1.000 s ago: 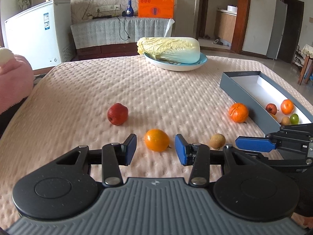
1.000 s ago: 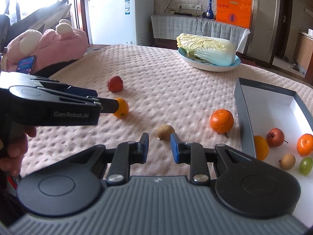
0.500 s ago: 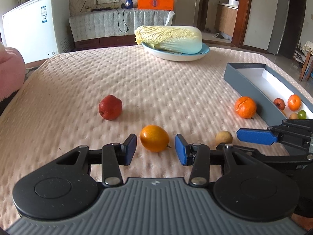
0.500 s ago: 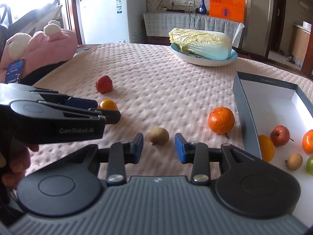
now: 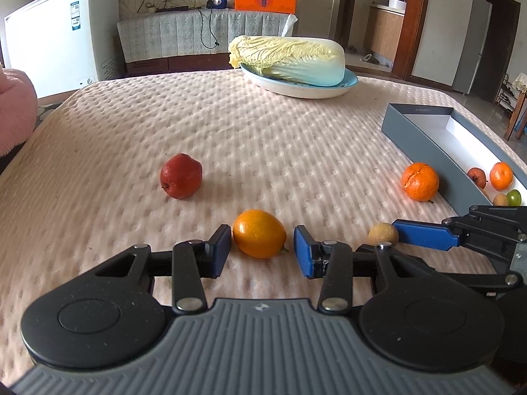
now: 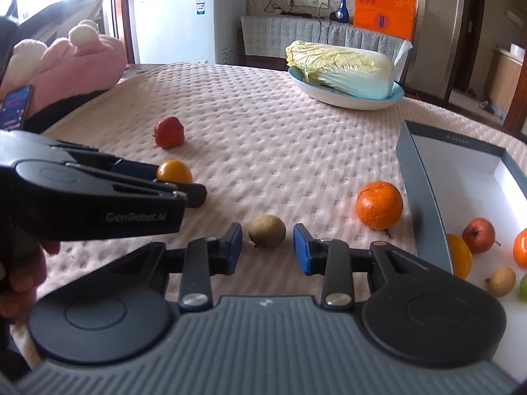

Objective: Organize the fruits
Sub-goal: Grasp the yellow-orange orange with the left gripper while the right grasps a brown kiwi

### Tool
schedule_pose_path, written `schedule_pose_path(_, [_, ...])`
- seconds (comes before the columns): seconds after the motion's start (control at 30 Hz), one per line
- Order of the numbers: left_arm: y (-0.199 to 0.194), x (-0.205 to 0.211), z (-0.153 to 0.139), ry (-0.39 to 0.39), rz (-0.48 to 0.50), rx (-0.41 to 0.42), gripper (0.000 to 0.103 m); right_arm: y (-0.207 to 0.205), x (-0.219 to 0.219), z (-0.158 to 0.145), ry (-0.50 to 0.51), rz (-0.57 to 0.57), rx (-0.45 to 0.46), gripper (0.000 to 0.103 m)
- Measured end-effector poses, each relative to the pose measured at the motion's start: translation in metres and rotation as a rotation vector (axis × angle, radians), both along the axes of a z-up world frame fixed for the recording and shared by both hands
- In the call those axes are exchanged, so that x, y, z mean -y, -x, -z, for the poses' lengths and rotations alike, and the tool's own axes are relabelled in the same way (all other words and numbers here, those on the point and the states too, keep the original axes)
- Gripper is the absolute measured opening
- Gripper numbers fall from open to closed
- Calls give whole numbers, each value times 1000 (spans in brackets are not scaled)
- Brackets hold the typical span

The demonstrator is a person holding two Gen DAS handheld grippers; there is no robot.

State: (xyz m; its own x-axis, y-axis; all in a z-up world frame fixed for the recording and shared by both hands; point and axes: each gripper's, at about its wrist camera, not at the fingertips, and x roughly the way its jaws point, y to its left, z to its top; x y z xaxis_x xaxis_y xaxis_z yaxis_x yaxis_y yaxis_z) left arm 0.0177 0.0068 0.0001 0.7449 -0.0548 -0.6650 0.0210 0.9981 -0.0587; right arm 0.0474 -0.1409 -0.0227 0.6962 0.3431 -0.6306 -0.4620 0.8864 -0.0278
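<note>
On the counter point(image 5: 230, 131) we see the napa cabbage point(image 5: 290, 59) on its plate point(image 5: 346, 87) at the back. The apple point(image 5: 181, 180) lies left, the kumquat point(image 5: 259, 237) before it. Rightward sit the longan point(image 6: 266, 235), then the mandarin point(image 6: 379, 204) beside the box point(image 6: 425, 204).

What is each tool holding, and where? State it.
Nothing yet. The left tool straddles the orange fruit and the right tool the small brown fruit; gaps show beside both.

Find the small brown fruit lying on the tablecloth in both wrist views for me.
Left wrist: small brown fruit, lower right, beside the right gripper's blue fingertip.
Right wrist: small brown fruit, lower centre, between the right gripper pads, not touching.
Shared landmark: cabbage on its plate.
</note>
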Motion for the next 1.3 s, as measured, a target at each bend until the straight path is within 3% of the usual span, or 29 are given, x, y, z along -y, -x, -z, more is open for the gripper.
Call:
schedule_pose_path(0.07, [0,0,0,-3,-2,2,41,1,-1,0,5,-10,3,29])
schedule_pose_path(0.83, [6,9,-17,-8,-4,41,39,13,20,-24,-47,-12,12,27])
schedule_pose_path(0.9, [7,13,-18,-10,1,45,38,15,24,-28,-52,-8,16,27])
schedule_pose_path(0.97, [7,16,-20,-10,6,49,27,16,27,-30,-55,-4,20,27])
schedule_pose_path(1.3, [5,30,-20,-10,15,53,26,20,50,-38,-58,21,31,27])
